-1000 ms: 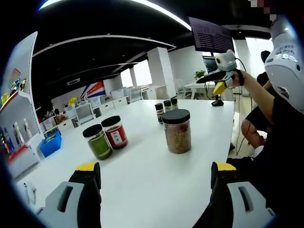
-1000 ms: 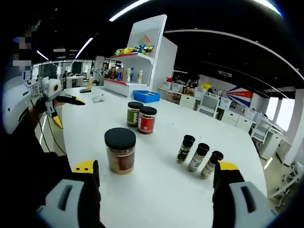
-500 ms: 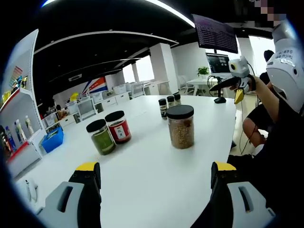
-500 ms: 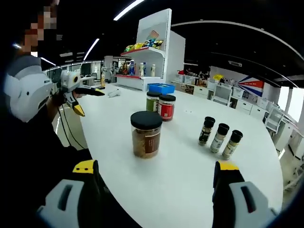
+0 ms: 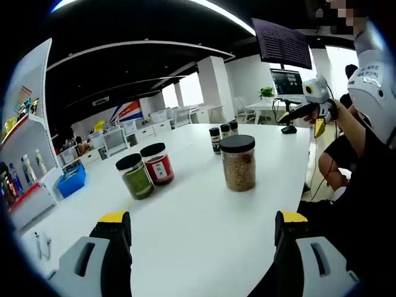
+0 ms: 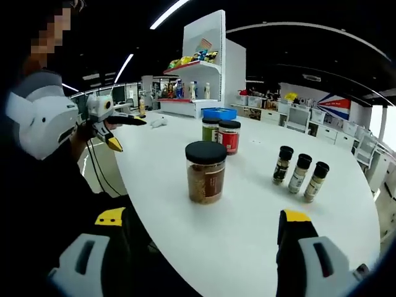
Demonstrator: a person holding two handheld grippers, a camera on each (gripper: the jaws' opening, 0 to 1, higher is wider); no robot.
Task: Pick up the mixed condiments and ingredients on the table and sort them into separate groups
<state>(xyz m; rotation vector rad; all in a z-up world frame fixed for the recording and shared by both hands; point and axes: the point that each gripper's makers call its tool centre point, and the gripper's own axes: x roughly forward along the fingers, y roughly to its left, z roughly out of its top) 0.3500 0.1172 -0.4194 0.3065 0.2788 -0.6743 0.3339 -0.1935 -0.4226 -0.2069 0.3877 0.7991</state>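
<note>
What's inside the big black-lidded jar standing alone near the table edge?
The big jar holds brown granular contents, visible through its clear wall in both views. A dark label on its front covers part of the fill in the right gripper view, and the black lid hides the top level.

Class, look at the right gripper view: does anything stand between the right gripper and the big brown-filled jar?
Nothing visible does. Only bare white table lies between the open right gripper and the brown-filled jar; the three small spice bottles stand off to its side.
</note>
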